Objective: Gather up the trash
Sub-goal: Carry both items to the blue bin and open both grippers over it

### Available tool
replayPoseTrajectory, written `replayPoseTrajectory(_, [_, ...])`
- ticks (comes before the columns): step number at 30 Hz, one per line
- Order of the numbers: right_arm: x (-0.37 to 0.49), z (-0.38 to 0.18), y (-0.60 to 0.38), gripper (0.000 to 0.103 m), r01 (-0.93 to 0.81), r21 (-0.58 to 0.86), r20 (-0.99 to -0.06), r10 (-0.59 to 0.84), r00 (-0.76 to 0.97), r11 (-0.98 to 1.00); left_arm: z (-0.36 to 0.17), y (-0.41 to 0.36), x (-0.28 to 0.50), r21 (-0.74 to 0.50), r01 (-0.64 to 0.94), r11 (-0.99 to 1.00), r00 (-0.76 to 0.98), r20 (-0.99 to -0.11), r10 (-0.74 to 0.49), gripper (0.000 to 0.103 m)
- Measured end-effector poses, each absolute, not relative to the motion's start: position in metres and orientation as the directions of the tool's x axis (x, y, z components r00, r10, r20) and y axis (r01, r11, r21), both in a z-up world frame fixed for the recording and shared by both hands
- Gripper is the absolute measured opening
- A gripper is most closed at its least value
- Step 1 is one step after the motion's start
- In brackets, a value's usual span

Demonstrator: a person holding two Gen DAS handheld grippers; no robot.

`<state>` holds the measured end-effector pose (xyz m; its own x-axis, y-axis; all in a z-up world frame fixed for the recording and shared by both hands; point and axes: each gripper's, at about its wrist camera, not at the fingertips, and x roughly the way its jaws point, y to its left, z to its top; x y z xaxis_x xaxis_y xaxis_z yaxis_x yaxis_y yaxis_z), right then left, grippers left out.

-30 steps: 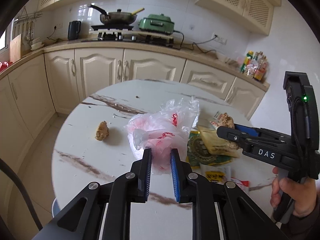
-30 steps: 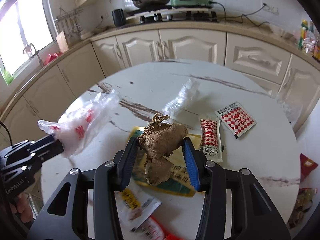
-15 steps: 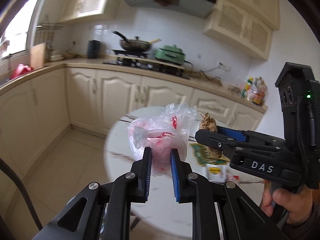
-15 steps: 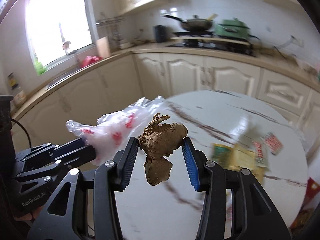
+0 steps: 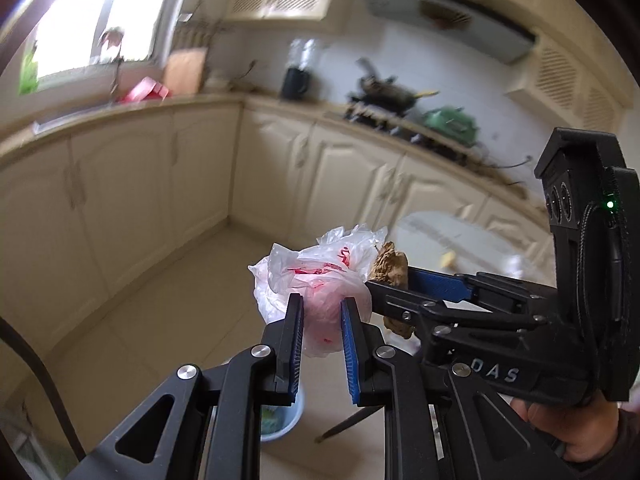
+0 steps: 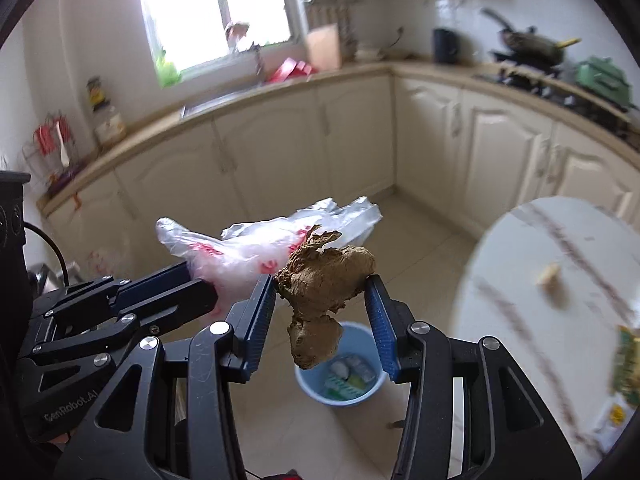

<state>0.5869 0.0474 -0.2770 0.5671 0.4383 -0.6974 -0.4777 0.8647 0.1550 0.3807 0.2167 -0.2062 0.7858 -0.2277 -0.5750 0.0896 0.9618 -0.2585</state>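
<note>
My left gripper (image 5: 321, 312) is shut on a crumpled clear plastic bag with red print (image 5: 316, 276) and holds it in the air over the floor. My right gripper (image 6: 320, 296) is shut on a brown knobbly ginger root (image 6: 324, 284). The two grippers are side by side; the ginger (image 5: 390, 266) shows just right of the bag in the left wrist view, and the bag (image 6: 248, 248) shows left of the ginger in the right wrist view. A light blue trash bin (image 6: 340, 368) with some litter inside stands on the floor below the ginger; it also shows under my left fingers (image 5: 280, 420).
The round white marble table (image 6: 520, 288) is at the right with a small ginger piece (image 6: 550, 274) and wrappers (image 6: 624, 364) on it. Cream kitchen cabinets (image 6: 280, 152) run along the walls. Tiled floor (image 5: 180, 300) lies between them.
Both grippers have swung left, away from the table, carrying the bag and the ginger. The blue bin on the floor has come into view below them.
</note>
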Motion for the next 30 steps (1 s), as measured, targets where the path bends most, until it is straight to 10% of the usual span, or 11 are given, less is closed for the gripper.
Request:
replayPoseTrajectory(17, [0.705,-0.536,0.094,0.044,-0.367,0.224,-0.919,0.320,0.228,0.903,-0.388,0.270,0.481,-0.278,-0.089,0.956,0.457,-0.865,-0.209,0.017])
replayPoseTrajectory(30, [0.739,-0.569,0.081,0.057,-0.305,0.285,-0.917,0.351,0.190,0.909,-0.389,0.286,0.537,-0.282,-0.232,0.931,0.430,-0.888,-0.162,0.048])
